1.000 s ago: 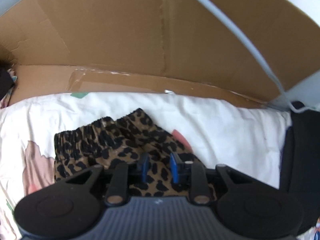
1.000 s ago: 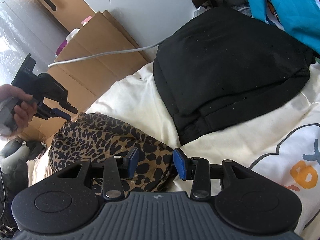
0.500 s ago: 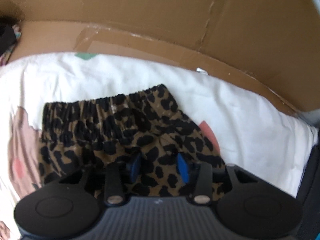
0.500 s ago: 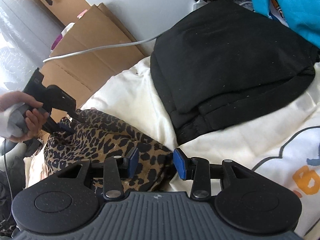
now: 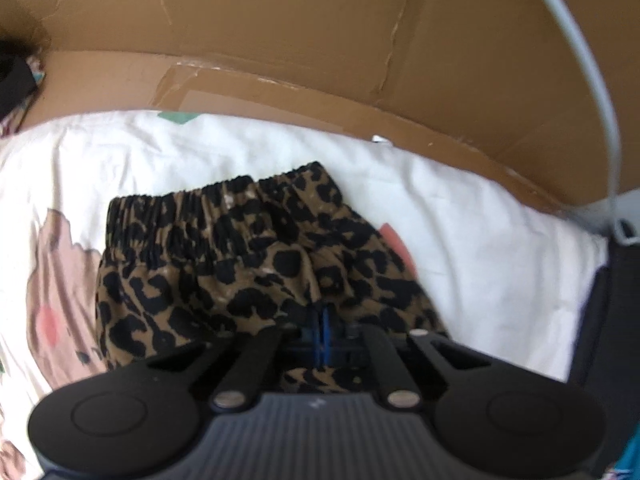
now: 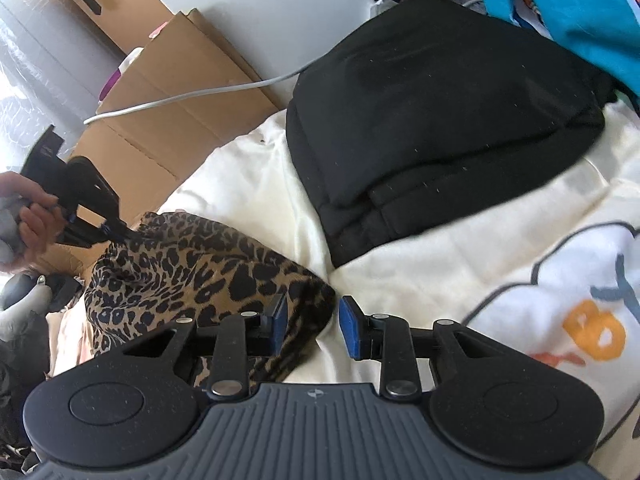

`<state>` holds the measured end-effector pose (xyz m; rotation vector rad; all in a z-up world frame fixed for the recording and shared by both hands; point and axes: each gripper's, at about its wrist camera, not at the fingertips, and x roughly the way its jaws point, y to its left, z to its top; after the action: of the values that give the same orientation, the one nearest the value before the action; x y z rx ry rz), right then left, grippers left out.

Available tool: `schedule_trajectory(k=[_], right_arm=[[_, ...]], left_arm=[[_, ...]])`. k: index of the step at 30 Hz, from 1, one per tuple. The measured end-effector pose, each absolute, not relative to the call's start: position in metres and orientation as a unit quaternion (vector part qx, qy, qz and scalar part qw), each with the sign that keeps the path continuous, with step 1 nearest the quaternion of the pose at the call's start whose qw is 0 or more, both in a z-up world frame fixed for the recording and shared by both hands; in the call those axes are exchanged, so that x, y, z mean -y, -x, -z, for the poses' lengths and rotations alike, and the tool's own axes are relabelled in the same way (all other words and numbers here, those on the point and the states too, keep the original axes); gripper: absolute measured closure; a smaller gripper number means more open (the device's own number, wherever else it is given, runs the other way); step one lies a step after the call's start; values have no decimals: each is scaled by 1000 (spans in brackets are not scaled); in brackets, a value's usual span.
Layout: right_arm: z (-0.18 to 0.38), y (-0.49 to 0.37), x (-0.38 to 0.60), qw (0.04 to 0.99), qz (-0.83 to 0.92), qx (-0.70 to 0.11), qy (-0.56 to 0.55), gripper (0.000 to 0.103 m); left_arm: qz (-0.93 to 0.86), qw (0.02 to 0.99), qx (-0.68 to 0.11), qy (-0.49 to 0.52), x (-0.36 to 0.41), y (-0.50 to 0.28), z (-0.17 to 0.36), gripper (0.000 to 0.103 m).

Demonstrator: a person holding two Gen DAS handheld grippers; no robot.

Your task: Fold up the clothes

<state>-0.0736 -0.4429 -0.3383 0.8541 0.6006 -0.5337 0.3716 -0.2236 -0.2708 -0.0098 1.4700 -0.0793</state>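
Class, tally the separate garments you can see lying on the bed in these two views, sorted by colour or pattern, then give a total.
Leopard-print: 1, the shorts, pinched by the left gripper
Black: 1, the folded garment
Blue: 1, the garment at the top right edge, only partly in view
Total: 3

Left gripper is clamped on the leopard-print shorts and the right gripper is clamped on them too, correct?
Not quite. The left gripper is shut on the leopard-print shorts, but the right gripper is open: the right wrist view shows its blue pads apart, with a fold of the fabric lying between them, ungripped.
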Motion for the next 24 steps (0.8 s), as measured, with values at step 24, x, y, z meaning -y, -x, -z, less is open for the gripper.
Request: schedule_trajectory(k=[24], right_arm=[[336, 50, 446, 845, 239, -278, -390, 64]], left_arm=[[72, 746, -661, 31, 229, -388, 248, 102]])
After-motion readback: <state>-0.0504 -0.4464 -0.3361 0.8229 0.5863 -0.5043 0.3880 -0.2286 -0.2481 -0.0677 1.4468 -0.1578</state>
